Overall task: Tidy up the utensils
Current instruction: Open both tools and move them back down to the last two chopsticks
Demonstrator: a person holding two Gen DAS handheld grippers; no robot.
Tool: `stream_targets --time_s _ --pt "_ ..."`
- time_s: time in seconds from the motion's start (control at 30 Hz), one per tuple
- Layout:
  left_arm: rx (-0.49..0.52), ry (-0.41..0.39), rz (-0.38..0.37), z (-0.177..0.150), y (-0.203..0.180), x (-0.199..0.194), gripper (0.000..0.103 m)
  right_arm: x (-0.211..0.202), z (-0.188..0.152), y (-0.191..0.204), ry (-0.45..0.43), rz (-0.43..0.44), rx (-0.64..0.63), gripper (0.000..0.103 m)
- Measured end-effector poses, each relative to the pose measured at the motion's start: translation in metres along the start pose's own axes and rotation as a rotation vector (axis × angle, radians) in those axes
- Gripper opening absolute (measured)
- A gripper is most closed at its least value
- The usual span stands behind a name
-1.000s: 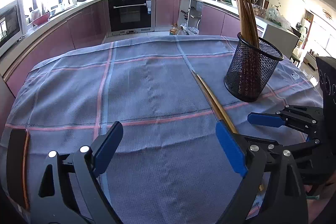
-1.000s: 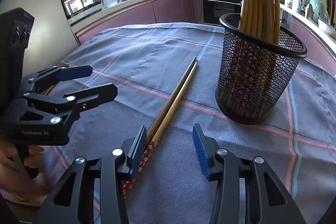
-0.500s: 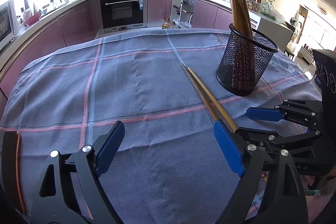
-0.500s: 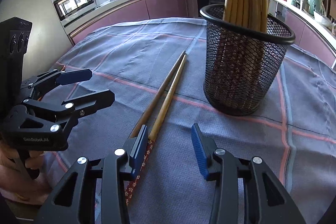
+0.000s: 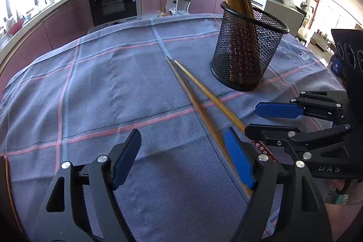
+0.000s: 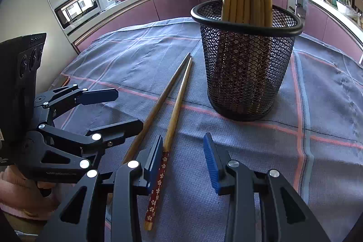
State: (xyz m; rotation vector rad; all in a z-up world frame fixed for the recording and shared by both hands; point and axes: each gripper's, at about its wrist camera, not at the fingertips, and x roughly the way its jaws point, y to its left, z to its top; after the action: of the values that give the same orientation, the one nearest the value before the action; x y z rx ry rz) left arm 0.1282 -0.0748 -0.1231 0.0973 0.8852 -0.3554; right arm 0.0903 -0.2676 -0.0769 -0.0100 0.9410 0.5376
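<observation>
Bamboo chopsticks (image 6: 174,103) flat on cloth (image 5: 102,87); left gripper (image 5: 181,160), right gripper (image 6: 183,158) both closing, nothing gripped yet.

Home kitchen; oven (image 5: 113,3), cabinets (image 5: 56,28)

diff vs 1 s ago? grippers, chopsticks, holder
Both grippers have just been closing their fingers. The right gripper has narrowed around the handle end of one loose chopstick; its pads don't yet press it. The left gripper has moved in toward the other chopstick, which lies by its right finger, not between them. Nothing gripped. The two chopsticks have spread slightly. Mesh holder and tablecloth unchanged.
</observation>
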Motion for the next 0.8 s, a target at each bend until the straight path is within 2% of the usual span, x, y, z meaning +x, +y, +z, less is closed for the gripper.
stream_targets --time_s 0.4,0.8 --pt "0.042 0.021 0.002 0.0 -0.011 0.007 0.056 0.002 0.004 -0.001 -0.001 -0.01 -0.009 0.035" --pt "0.043 0.027 0.039 -0.002 -0.009 0.0 0.049 0.016 0.021 0.003 -0.006 -0.016 -0.028 0.031"
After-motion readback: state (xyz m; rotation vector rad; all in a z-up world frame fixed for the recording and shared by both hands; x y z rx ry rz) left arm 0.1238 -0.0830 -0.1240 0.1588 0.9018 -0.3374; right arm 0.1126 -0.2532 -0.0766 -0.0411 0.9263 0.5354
